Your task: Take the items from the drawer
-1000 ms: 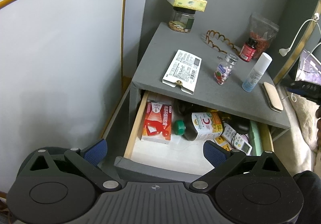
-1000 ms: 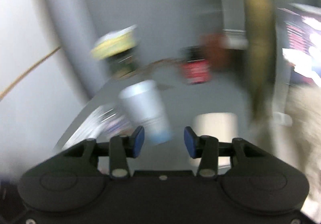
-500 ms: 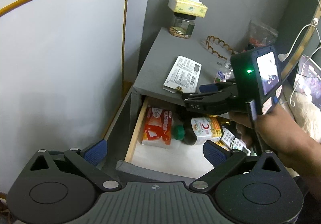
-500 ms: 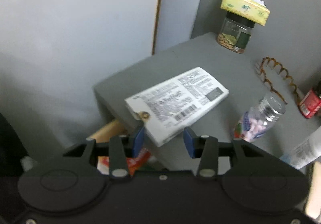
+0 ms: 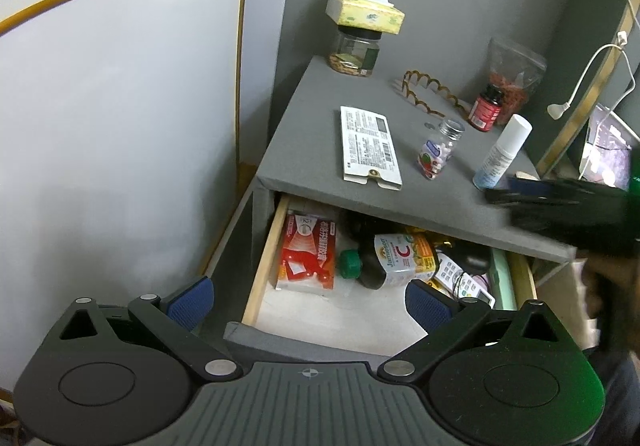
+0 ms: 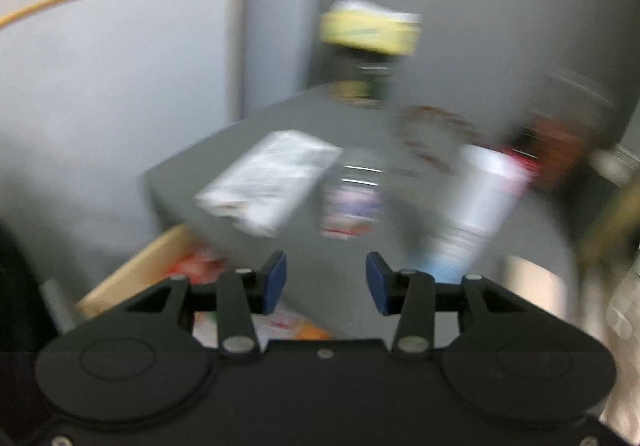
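The drawer (image 5: 262, 266) of a grey nightstand (image 5: 320, 182) stands open. In it lie a red and white box (image 5: 307, 258), a dark bottle with a green cap (image 5: 384, 258), a small remote (image 5: 460, 278) and other items. My left gripper (image 5: 310, 304) is open and empty, above the drawer's front edge. My right gripper (image 6: 326, 282) is open and empty, over the nightstand's front edge; its view is blurred. It shows at the right in the left wrist view (image 5: 560, 198).
On the nightstand top lie a white flat box (image 5: 370, 148), a pill bottle (image 5: 438, 150), a white spray bottle (image 5: 502, 150), a red-label bottle (image 5: 486, 108), a hair band (image 5: 432, 94) and a jar with a tissue pack (image 5: 356, 50). A white wall stands on the left.
My right gripper has pulled back to the right, away from the white flat box. The white flat box now lies further back on the top. My left gripper has barely moved.
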A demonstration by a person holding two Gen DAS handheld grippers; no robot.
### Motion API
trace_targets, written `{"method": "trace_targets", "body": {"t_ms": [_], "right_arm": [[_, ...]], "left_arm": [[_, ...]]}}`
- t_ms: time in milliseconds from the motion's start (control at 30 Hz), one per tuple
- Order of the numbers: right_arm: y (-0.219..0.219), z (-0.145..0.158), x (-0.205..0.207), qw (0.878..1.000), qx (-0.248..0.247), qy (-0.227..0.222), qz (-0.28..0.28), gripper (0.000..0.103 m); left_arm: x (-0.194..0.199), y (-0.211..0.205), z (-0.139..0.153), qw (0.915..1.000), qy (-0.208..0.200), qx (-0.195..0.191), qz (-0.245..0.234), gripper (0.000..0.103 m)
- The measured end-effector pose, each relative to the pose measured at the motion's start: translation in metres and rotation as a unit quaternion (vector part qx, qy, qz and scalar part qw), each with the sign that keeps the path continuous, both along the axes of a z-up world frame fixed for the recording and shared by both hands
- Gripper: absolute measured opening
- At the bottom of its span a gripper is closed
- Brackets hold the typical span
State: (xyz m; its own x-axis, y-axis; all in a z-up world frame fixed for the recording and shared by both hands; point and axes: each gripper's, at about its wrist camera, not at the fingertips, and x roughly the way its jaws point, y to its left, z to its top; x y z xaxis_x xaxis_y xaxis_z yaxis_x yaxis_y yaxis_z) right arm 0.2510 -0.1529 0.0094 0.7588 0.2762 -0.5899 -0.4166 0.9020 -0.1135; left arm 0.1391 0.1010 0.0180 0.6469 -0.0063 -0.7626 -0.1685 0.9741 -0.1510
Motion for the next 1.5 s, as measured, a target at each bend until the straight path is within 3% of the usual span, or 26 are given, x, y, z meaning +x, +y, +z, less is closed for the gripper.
{"method": "trace_targets", "body": {"t_ms": [100, 233, 400, 500, 667, 733, 867, 1067, 1133, 1200, 1300, 1400, 1500], "right_arm": [[-0.070, -0.004, 0.025, 0.994, 0.013, 0.000, -0.107, 0.050], [-0.101, -0.024, 0.060, 0.988, 0.036, 0.062, -0.134, 0.051], [-0.096, -0.044, 0.075, 0.987, 0.039, 0.076, -0.136, 0.056], [-0.093, -0.048, 0.083, 0.984, 0.060, 0.070, -0.151, 0.056], [-0.084, -0.043, 0.099, 0.985, 0.048, 0.064, -0.150, 0.056], [-0.084, -0.034, 0.094, 0.985, 0.046, 0.046, -0.159, 0.065], [-0.088, -0.014, 0.058, 0.988, 0.080, 0.029, -0.128, 0.080], [-0.080, -0.012, -0.015, 0.982, 0.139, 0.129, -0.013, 0.080], [-0.070, -0.019, -0.042, 0.972, 0.153, 0.176, 0.010, 0.075], [-0.057, -0.029, -0.069, 0.960, 0.167, 0.223, 0.025, 0.059], [-0.039, -0.051, -0.098, 0.948, 0.164, 0.273, 0.022, 0.042], [-0.026, -0.080, -0.107, 0.940, 0.141, 0.312, 0.007, 0.033], [-0.023, -0.096, -0.104, 0.938, 0.125, 0.323, -0.015, 0.032]], "left_arm": [[0.001, -0.002, -0.001, 1.0000, 0.002, 0.003, -0.003, 0.101], [0.000, -0.005, -0.001, 1.0000, 0.002, 0.005, -0.007, 0.101], [0.000, -0.007, -0.003, 0.9999, 0.005, 0.010, -0.009, 0.101], [0.000, -0.007, -0.004, 0.9999, 0.007, 0.009, -0.009, 0.101], [-0.001, -0.007, -0.002, 0.9999, 0.003, 0.010, -0.011, 0.101], [-0.001, -0.007, -0.001, 0.9999, 0.002, 0.010, -0.011, 0.101], [-0.002, -0.006, 0.001, 0.9999, 0.000, 0.008, -0.011, 0.101], [-0.002, -0.006, 0.001, 0.9999, 0.000, 0.006, -0.012, 0.101], [-0.002, -0.005, 0.001, 0.9999, 0.000, 0.005, -0.011, 0.101], [-0.002, -0.005, 0.001, 0.9999, 0.001, 0.004, -0.010, 0.101], [-0.003, -0.005, 0.002, 1.0000, 0.000, 0.003, -0.009, 0.101], [-0.004, -0.005, 0.004, 0.9999, -0.002, 0.003, -0.011, 0.101], [-0.004, -0.005, 0.004, 0.9999, -0.002, 0.004, -0.014, 0.101]]}}
